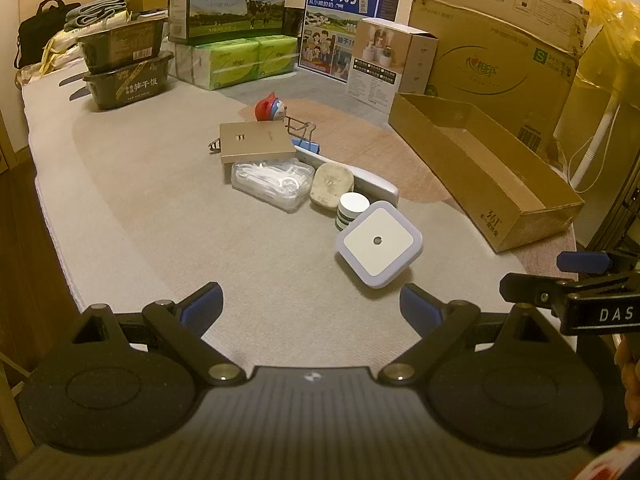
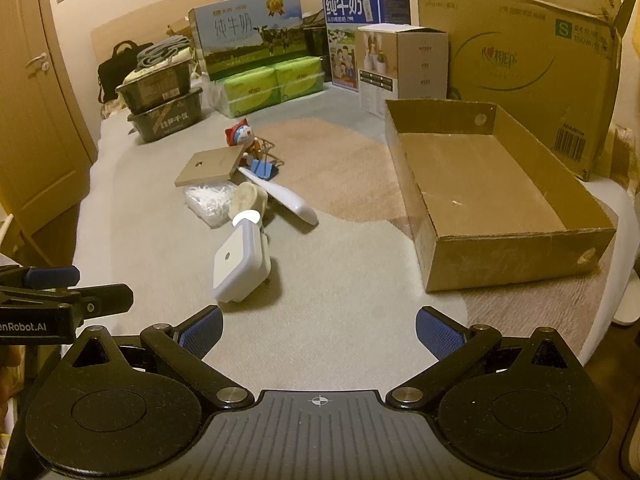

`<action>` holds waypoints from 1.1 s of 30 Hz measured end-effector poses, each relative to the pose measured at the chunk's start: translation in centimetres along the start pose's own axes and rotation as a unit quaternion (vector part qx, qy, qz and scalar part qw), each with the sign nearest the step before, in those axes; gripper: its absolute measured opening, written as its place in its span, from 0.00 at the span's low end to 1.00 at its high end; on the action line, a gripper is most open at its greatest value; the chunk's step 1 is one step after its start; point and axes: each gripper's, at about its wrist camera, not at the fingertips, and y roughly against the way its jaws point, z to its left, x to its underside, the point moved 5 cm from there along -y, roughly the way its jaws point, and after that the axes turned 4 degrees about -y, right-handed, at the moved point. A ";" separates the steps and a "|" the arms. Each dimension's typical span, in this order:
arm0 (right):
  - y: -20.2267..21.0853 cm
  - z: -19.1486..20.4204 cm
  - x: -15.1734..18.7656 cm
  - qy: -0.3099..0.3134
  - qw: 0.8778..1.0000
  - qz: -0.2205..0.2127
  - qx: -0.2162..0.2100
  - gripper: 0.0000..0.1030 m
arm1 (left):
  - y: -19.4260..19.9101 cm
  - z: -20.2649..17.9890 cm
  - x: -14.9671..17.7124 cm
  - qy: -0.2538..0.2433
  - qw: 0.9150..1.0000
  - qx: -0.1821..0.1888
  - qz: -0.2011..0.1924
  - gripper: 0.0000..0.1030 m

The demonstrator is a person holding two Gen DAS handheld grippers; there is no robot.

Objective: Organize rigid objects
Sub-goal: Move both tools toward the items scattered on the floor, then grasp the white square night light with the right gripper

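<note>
**Both grippers wide open over the mat, small items piled left of the cardboard tray**

The blue-padded fingers (image 1: 204, 304) of the left gripper (image 1: 312, 306) are spread far apart and hold nothing; the right gripper (image 2: 320, 332) is spread just as wide and is also empty — both hover above the pale mat (image 2: 320, 264), short of the clutter.

The landmark is the open cardboard tray (image 2: 516, 256), which has nothing visible inside. Everything loose lies to its left, apart from it. Farthest left of the tray is a clear plastic box of floss picks (image 1: 272, 180), with a flat tan square box (image 1: 256, 142) resting tilted on its far edge. Behind these, further from the grippers, stands a small red-and-blue cat figurine (image 1: 272, 108), with a blue binder clip (image 1: 306, 146) just beside it. Closer to the tray comes a beige oval object (image 1: 330, 184), touching the floss box, and a long white handheld device (image 2: 284, 196) lying at an angle behind it. A short round container with a white lid (image 1: 352, 210) sits in front of the oval object. Nearest the grippers, a square white night-light (image 1: 378, 242) leans tilted against that round container.

Beyond the tray, milk cartons (image 2: 248, 32) and a large cardboard box (image 2: 520, 60) stand in a row.
</note>
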 end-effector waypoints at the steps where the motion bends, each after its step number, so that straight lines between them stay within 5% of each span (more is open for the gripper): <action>1: -0.1 0.0 0.0 0.000 1.000 0.000 0.000 0.99 | -0.1 0.1 0.0 0.001 1.000 0.001 0.001 0.91; 33: -4.7 2.8 -0.4 0.065 0.997 -0.006 -0.039 0.99 | -5.3 4.6 -1.1 0.006 1.000 -0.013 0.017 0.91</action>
